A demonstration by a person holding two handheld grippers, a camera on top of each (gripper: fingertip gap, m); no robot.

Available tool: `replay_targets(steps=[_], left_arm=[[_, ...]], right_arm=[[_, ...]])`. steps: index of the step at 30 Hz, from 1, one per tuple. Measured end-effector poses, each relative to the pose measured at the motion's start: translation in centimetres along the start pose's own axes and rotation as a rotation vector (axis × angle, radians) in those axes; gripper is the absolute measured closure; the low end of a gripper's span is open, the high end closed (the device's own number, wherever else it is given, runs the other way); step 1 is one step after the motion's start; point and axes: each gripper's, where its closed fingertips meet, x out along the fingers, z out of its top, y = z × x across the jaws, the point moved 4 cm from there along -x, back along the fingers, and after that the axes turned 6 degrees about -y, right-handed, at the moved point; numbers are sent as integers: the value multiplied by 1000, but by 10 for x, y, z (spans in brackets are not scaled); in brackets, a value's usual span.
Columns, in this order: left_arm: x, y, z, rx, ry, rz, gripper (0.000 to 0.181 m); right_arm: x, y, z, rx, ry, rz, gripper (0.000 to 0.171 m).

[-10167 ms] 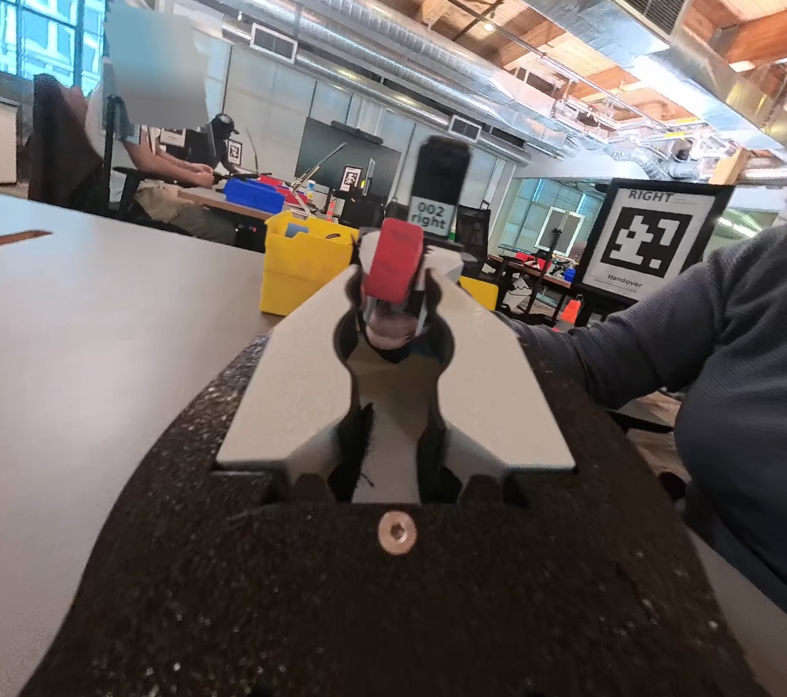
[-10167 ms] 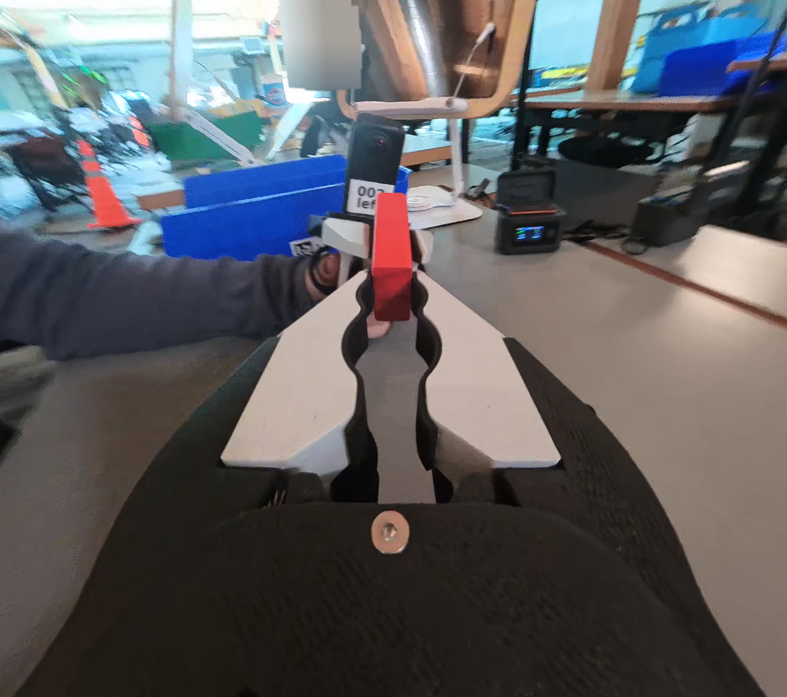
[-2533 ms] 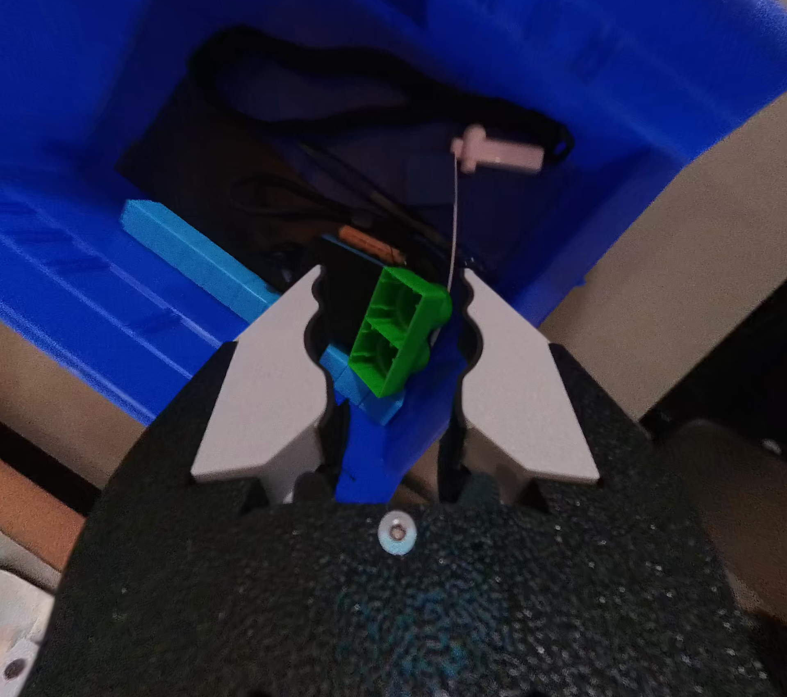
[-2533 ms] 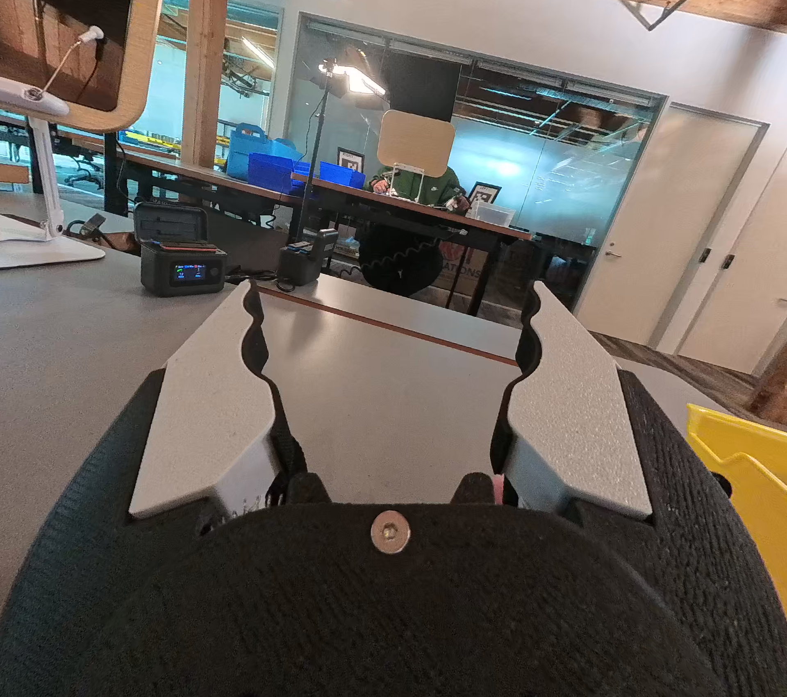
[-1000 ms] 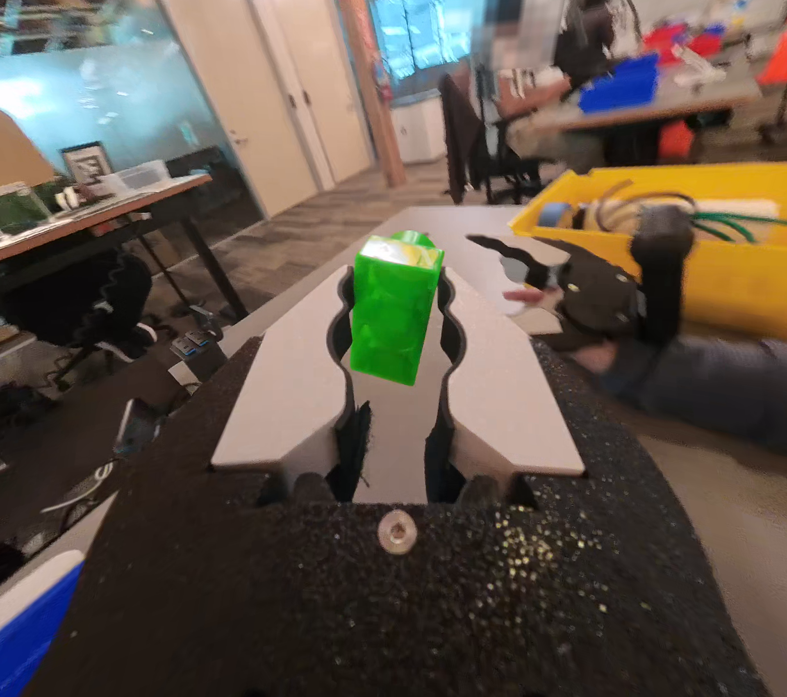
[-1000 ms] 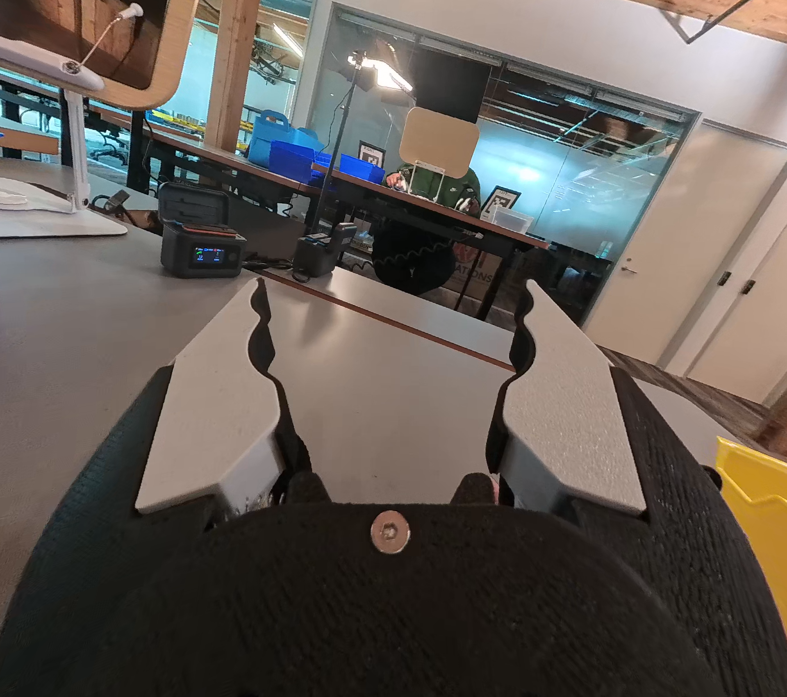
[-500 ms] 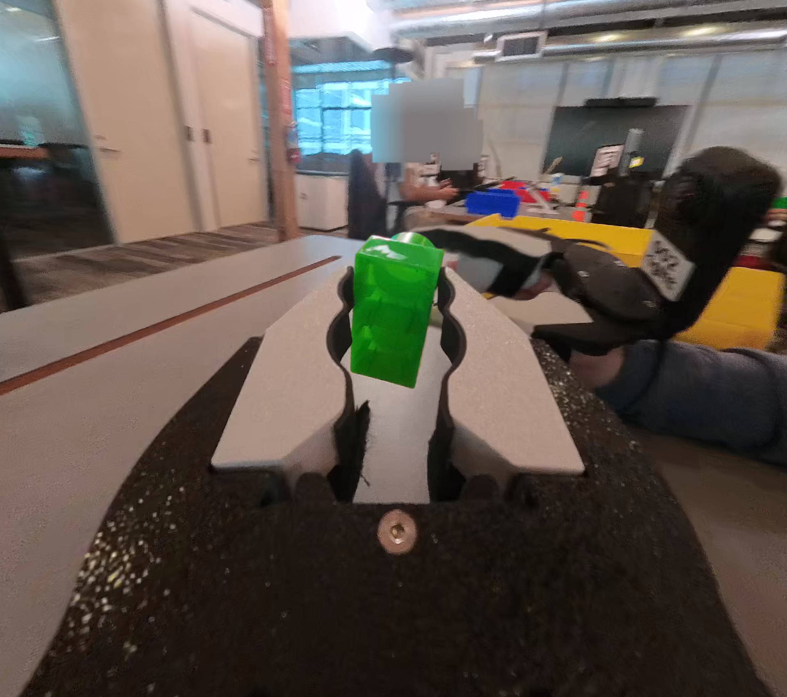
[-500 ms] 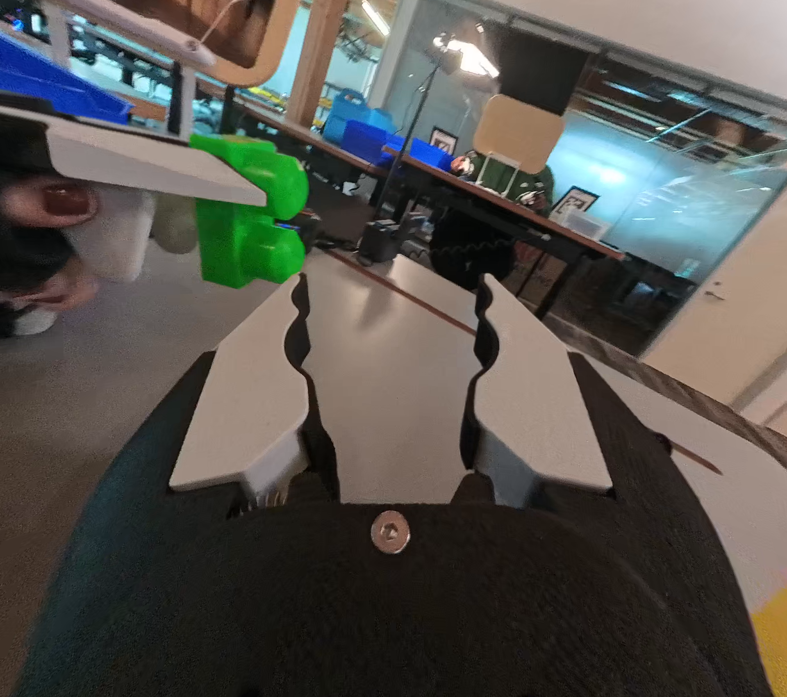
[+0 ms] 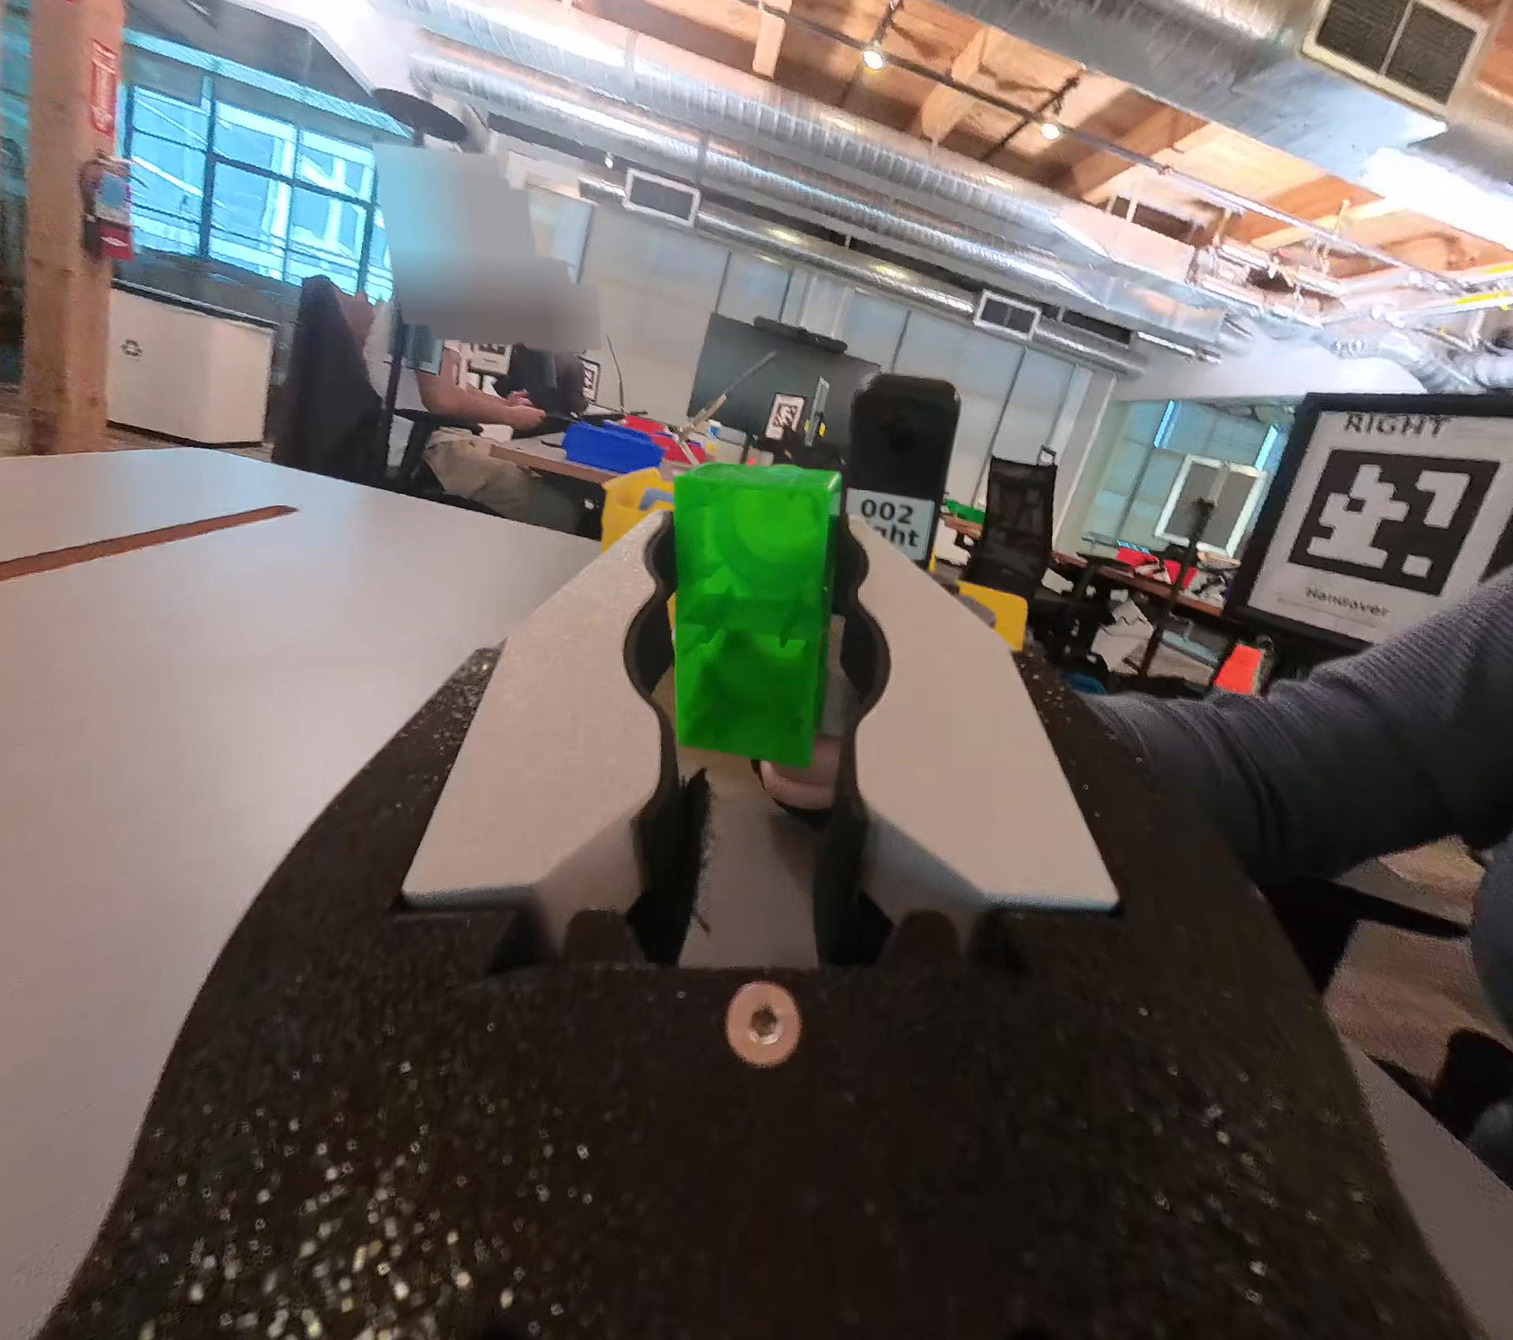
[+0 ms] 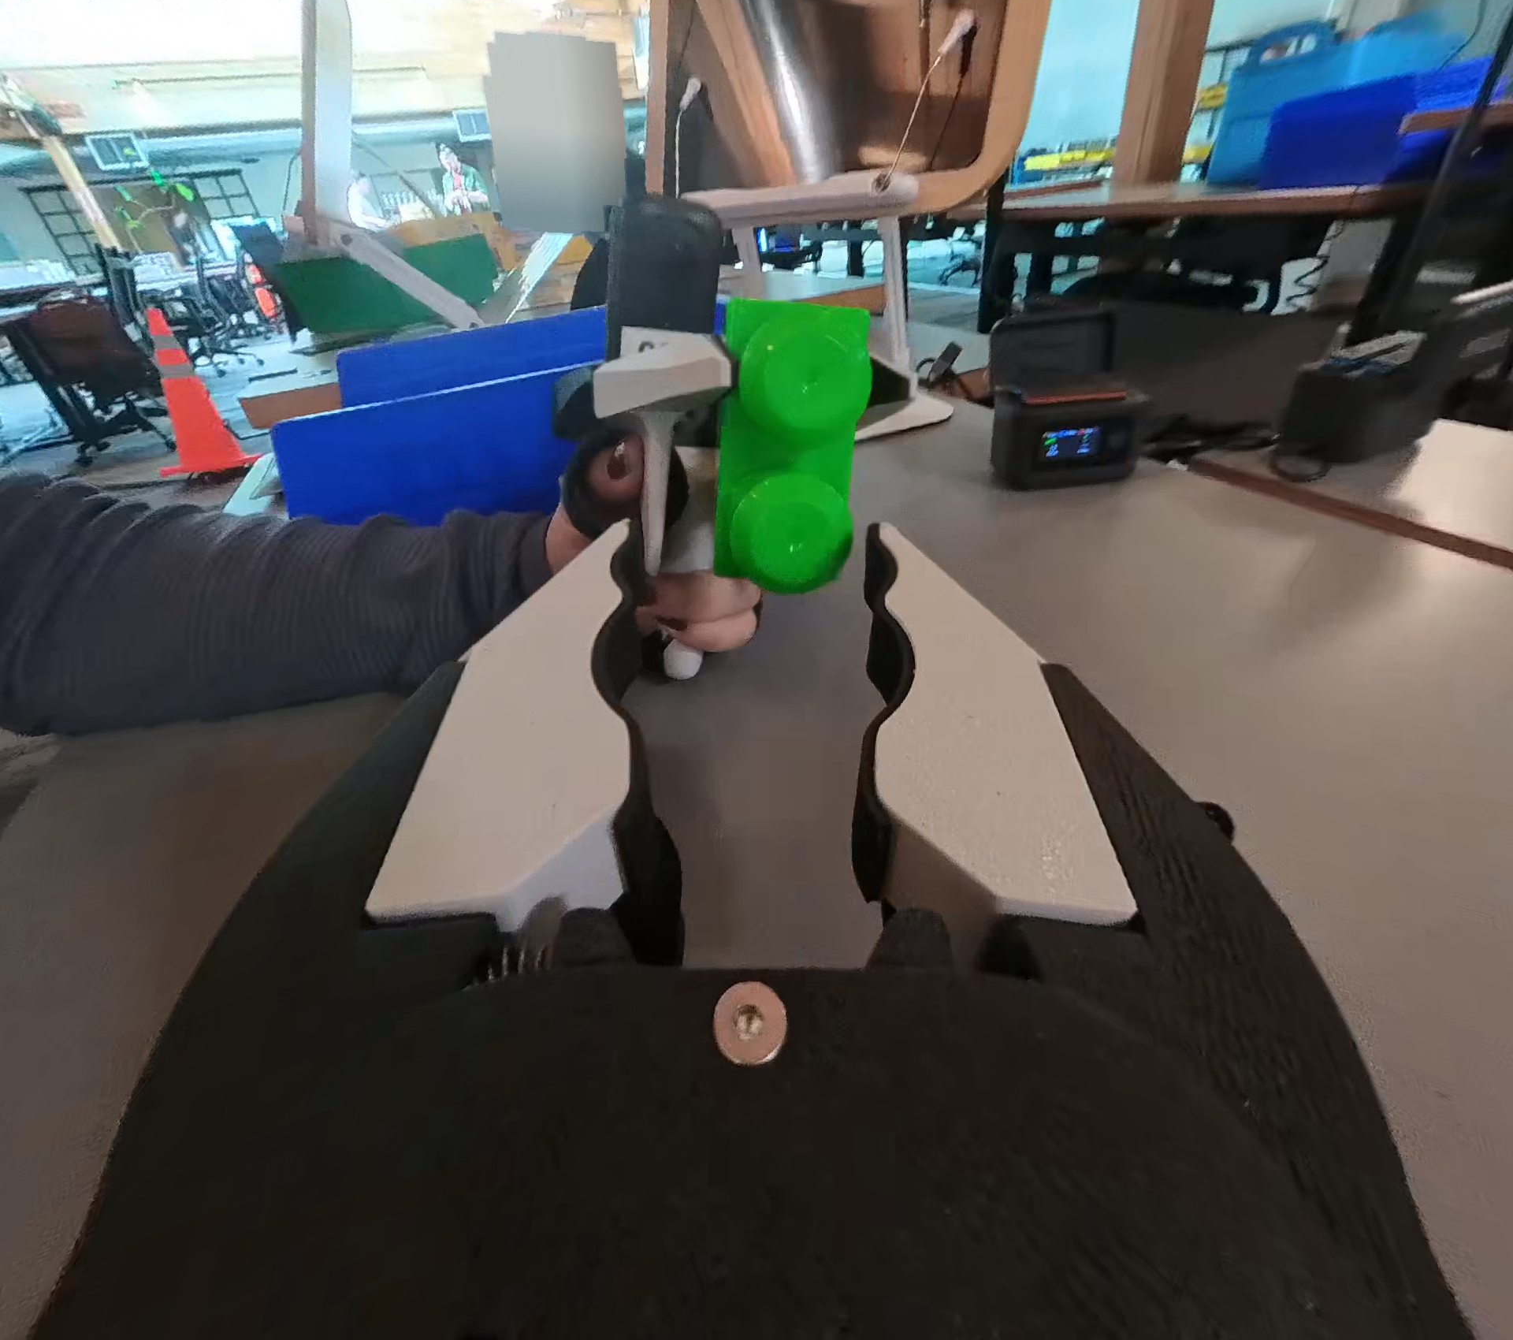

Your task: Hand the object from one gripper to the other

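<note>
Left wrist view: the left hand-held gripper (image 9: 757, 564) is clamped on a green block (image 9: 751, 617), which stands upright between its two grey fingers, held above a grey worktop (image 9: 205, 645). Just behind the block, partly hidden, is the black top of the right hand-held gripper (image 9: 901, 457), facing this way. At far right a dark sleeve (image 9: 1310, 727) reaches in from the edge.

Right wrist view: at left, a dark sleeve (image 10: 246, 604) leads to a hand (image 10: 696, 613) gripping the left unit's handle. Centre: the block (image 10: 786, 449), studs facing the camera, pinched at its sides by the left unit; only one grey finger (image 10: 659, 383) shows clearly. The right hand-held gripper (image 10: 749, 547) has its fingers apart, nothing between them. The block sits just beyond and slightly above the fingertips, roughly in line w/ the gap, not touching either finger as far as can be seen. Further right on the worktop: a small black device w/ a lit screen (image 10: 1064, 433).

Progress, as a judgement: the block is lifted and presented, and the two units face each other, approx. aligned. Transfer itself not yet done. Left to do: right unit moves in around the block's free part, closes, then left unit lets go and backs off.
</note>
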Motion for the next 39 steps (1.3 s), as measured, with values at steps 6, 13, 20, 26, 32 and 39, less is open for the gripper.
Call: replay_targets(steps=[6, 13, 20, 26, 32, 39], left_arm=[[5, -8, -9, 3, 52, -51, 146], [-1, 7, 0, 266, -17, 206, 120], [1, 12, -4, 176, 17, 196, 97], [7, 7, -12, 234, 82, 181, 105], [12, 3, -20, 294, 149, 170, 122], [11, 5, -20, 221, 151, 144, 140]], right_arm=[[-1, -1, -3, -4, 40, 4, 139], [-11, -18, 5, -245, 78, -194, 139], [-20, -29, 13, -975, 237, -528, 139], [-15, -20, 9, -1376, 318, -546, 139], [-16, -19, 5, -1493, 376, -522, 139], [-14, -18, 2, -1297, 281, -473, 139]])
